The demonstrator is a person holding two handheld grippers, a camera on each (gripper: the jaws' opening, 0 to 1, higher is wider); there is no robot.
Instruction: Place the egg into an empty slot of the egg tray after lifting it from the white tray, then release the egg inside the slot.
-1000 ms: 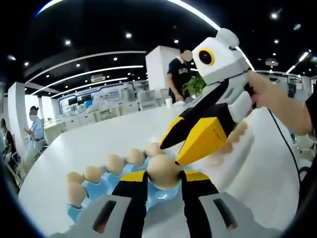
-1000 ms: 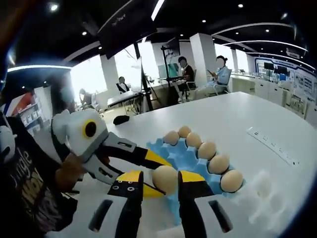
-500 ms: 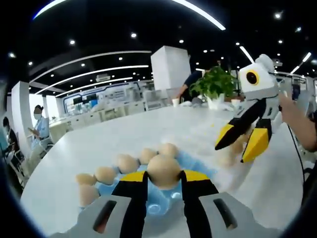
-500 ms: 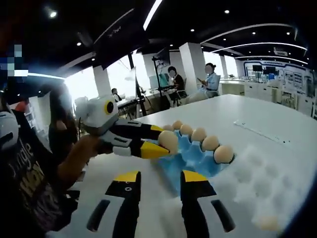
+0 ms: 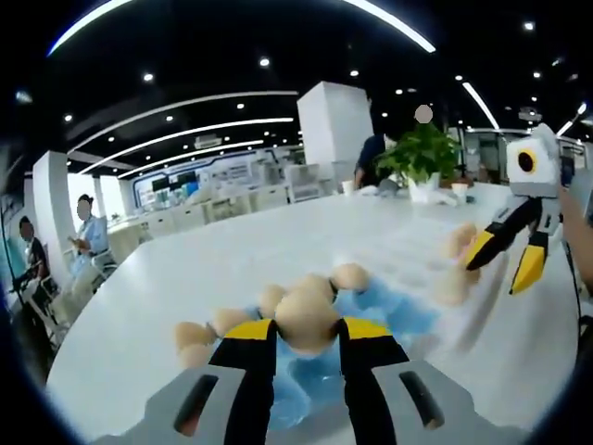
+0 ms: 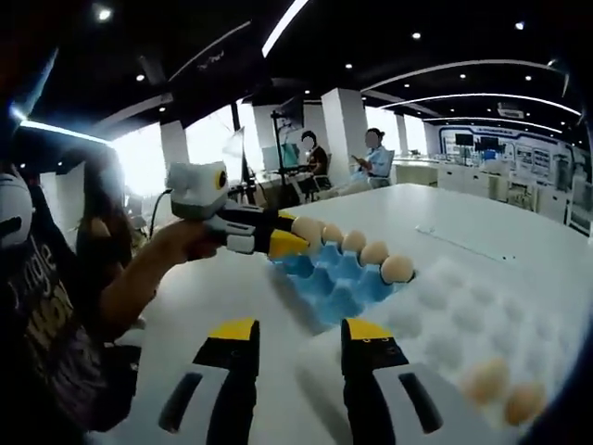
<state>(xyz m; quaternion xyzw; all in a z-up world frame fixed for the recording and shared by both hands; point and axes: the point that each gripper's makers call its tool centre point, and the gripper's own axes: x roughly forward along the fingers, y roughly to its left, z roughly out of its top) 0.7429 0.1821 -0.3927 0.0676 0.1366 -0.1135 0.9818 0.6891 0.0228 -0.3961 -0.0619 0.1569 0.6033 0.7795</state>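
My left gripper (image 5: 308,328) is shut on a tan egg (image 5: 306,311), which it holds over the blue egg tray (image 5: 375,311). Several eggs stand in a row along that tray's edge. In the right gripper view the left gripper (image 6: 295,238), held by a hand, carries the egg (image 6: 309,230) above the far end of the blue egg tray (image 6: 324,278). My right gripper (image 6: 298,338) is open and empty, well back from the tray. It also hangs open as the right gripper (image 5: 500,275) over the blurred white tray (image 5: 473,311).
All of this rests on a large white table (image 6: 519,232). The white tray (image 6: 463,306) lies to the right of the blue one, with two eggs (image 6: 486,380) near its close end. People sit at desks in the background, and a potted plant (image 5: 422,153) stands far off.
A second ago both grippers were at the egg. The right gripper has since drawn back, open and empty, towards the white tray. The egg stayed in the left gripper.
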